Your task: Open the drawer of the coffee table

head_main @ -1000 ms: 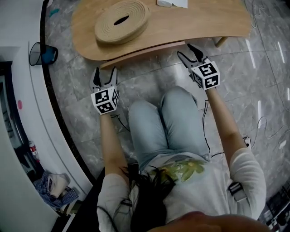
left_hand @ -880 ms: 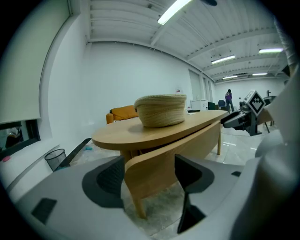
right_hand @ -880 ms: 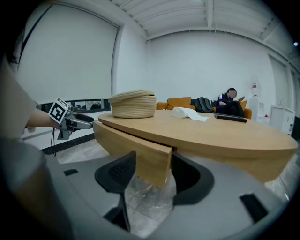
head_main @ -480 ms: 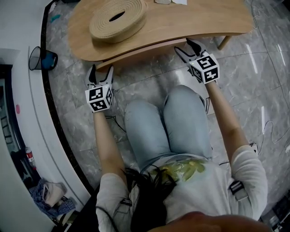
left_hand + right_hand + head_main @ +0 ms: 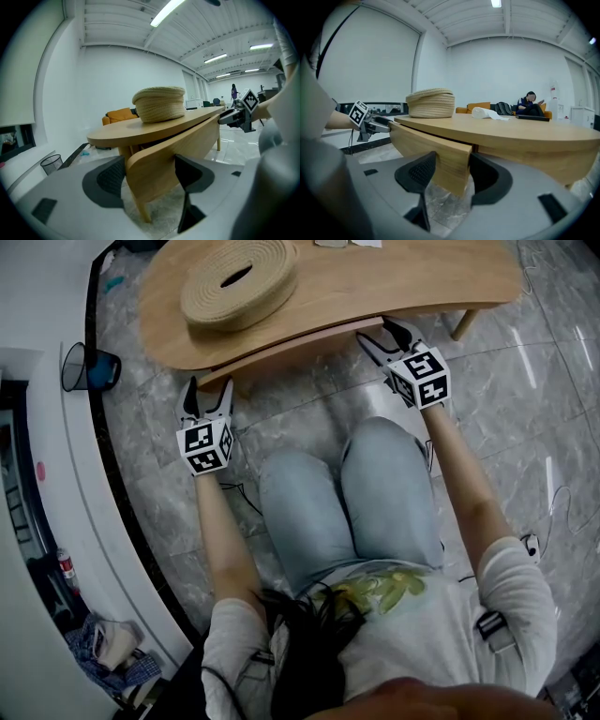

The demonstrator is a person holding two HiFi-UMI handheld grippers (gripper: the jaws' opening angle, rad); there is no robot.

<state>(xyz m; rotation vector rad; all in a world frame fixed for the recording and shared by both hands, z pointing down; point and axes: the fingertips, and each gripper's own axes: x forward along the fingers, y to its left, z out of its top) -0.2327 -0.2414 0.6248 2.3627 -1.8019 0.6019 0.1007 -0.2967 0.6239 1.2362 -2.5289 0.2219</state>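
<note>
Reaches forward with both arms; clamps left gripper [image 5: 209, 390] at eleven o'clock, right gripper [image 5: 377, 334] at one o'clock, onto the ends of the drawer front [image 5: 300, 345].

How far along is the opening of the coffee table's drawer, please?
Done: the left tool and right tool each clamp an end of the drawer front. In hand: the front sits barely proud of the tabletop, a dark gap above. Left: pulling it out.

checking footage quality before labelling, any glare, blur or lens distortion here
Head view: even light, sharp, streaky glare on the marble floor. Left gripper view: heavy fisheye bending, dark corners, ceiling light blown out, drawer front sharp. Right gripper view: same fisheye and vignette, fingers dark against the bright background.
</note>
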